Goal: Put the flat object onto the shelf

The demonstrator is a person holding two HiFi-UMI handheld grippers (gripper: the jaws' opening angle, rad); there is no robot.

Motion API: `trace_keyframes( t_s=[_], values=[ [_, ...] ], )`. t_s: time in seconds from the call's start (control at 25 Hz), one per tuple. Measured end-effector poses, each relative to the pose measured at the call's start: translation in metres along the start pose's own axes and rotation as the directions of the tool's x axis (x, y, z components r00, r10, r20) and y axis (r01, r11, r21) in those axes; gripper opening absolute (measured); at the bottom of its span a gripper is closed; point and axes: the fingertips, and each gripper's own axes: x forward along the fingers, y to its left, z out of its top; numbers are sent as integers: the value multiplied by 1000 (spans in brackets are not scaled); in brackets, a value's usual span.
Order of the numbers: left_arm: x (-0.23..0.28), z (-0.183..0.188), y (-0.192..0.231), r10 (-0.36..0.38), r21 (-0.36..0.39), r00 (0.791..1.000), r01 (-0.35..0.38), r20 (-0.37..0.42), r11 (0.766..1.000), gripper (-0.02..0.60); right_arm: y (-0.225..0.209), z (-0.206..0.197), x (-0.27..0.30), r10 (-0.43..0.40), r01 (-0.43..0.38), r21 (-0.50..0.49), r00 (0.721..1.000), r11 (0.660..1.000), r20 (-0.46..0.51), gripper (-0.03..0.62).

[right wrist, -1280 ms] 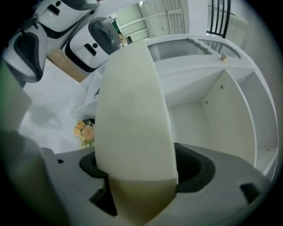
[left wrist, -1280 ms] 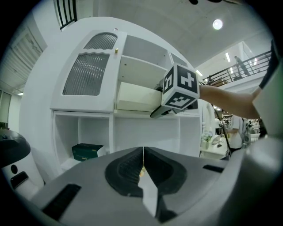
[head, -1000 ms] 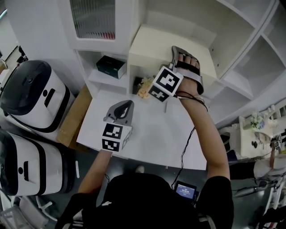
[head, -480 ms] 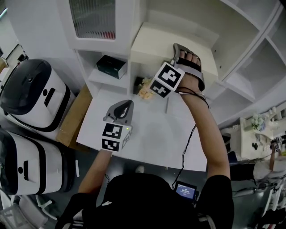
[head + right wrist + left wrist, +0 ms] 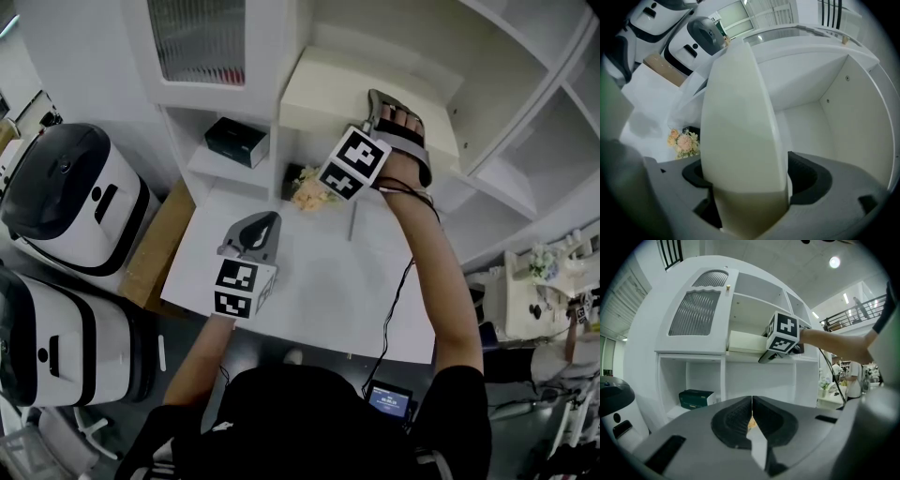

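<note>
The flat object (image 5: 361, 89) is a cream slab lying on the white shelf (image 5: 487, 173) of the cabinet, its near end sticking out past the shelf's front edge. My right gripper (image 5: 384, 101) is at that near end. In the right gripper view the slab (image 5: 740, 126) fills the gap of the right gripper (image 5: 745, 185). Its jaws have just been opening with the slab still between them, and a dark slit shows beside the left pad. My left gripper (image 5: 266, 221) hovers shut and empty over the white table (image 5: 328, 291), and the left gripper (image 5: 751, 405) points at the cabinet.
A dark green box (image 5: 236, 141) sits in the lower left cubby. A small bunch of flowers (image 5: 309, 192) lies at the table's back edge under the shelf. Two white and black appliances (image 5: 66, 197) and a cardboard sheet (image 5: 155, 248) stand left of the table.
My right hand and the slab have shifted a little farther into the shelf. The left gripper has stayed where it was.
</note>
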Motion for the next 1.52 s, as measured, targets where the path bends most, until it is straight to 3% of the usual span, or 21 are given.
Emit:
trace_keyframes(
  t_s=[0.84, 1.52],
  values=[
    [2, 0, 0, 5, 1, 1000, -5, -6, 1000, 5, -3, -1, 13, -14, 14, -25, 1000, 1000, 17, 439],
    [-11, 5, -3, -19, 9, 1000, 19, 1, 1000, 5, -5, -1, -22, -17, 14, 46, 998, 999, 67, 437]
  ],
)
